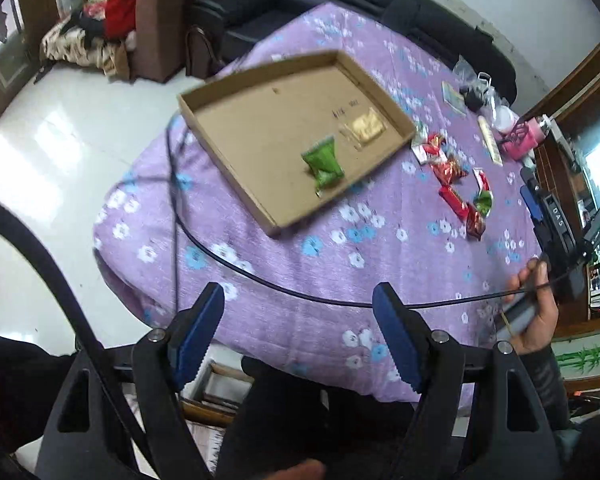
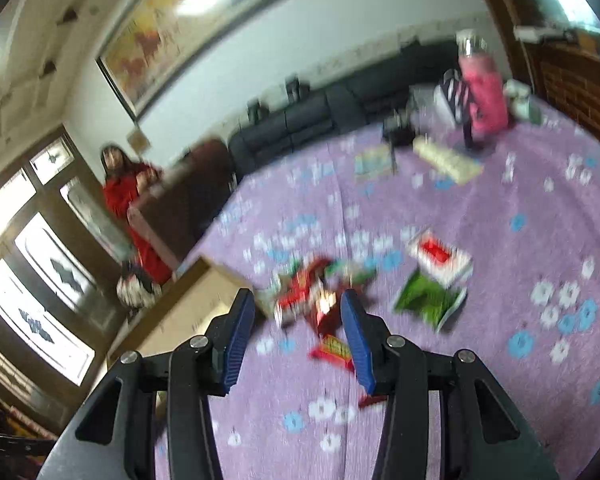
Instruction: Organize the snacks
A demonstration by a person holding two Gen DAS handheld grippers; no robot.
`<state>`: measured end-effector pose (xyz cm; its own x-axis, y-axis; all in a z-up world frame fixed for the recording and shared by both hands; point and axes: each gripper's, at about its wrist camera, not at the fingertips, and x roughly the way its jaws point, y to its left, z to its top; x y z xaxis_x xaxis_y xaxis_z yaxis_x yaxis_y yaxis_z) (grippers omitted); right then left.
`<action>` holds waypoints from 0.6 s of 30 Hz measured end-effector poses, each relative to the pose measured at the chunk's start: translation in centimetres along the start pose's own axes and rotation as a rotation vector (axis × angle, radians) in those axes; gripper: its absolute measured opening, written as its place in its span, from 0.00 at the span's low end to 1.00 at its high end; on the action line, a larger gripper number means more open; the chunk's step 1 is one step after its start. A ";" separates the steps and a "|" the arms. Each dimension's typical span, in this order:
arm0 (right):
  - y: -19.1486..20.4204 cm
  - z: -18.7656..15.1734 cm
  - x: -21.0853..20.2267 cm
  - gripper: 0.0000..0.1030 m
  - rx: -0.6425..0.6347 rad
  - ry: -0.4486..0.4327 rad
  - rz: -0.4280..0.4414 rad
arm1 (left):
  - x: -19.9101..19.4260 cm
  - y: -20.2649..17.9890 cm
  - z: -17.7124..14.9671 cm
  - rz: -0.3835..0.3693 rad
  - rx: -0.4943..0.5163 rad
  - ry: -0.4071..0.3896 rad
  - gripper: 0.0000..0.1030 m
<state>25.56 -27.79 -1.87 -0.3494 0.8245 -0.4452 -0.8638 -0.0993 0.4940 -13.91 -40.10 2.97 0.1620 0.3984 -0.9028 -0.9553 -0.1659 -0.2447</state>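
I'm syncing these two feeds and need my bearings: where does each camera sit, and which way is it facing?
Left wrist: on the left tongs, high, looking steeply down at the cardboard tray holding a green packet; both fingers, open and empty, and the person's right hand show.
Right wrist: on the right tongs, low, looking across the table at blurred red snack packets; both fingers show, nothing gripped.
Shared: purple floral tablecloth, tray, snack pile, pink bottle.
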 end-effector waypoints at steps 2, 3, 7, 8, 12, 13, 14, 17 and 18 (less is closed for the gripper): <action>0.8 0.2 0.3 0.50 0.015 -0.077 0.042 | -1.8 1.7 0.0 0.001 -0.008 -0.039 0.75; 1.4 0.3 0.9 0.50 0.044 -0.111 0.088 | -3.1 3.1 0.0 0.003 -0.019 -0.047 0.75; 5.7 -0.1 3.6 0.52 0.160 -0.131 0.349 | -10.7 7.6 -0.6 0.088 0.014 -0.129 0.75; 7.2 -0.5 3.9 0.55 0.177 -0.125 0.422 | -12.2 8.2 -0.9 0.131 0.030 -0.152 0.75; 13.4 -2.8 3.6 0.67 0.226 -0.093 0.730 | -21.7 10.3 -3.9 0.400 0.084 -0.311 0.75; 14.9 -3.8 3.1 0.70 0.227 -0.082 0.790 | -24.3 10.6 -5.0 0.458 0.083 -0.358 0.75; 16.1 -4.7 2.7 0.72 0.217 -0.071 0.827 | -26.3 10.7 -6.0 0.490 0.084 -0.395 0.76; 19.3 -7.8 0.7 0.72 0.160 -0.022 0.921 | -31.2 9.9 -8.9 0.572 0.128 -0.474 0.76; 19.9 -8.5 0.0 0.72 0.147 -0.003 0.938 | -32.5 9.2 -9.9 0.604 0.165 -0.494 0.77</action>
<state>5.29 -34.47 1.56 -0.8764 0.4455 0.1832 -0.1765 -0.6509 0.7383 -25.56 -63.47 26.56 -0.4872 0.6420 -0.5920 -0.8733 -0.3604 0.3278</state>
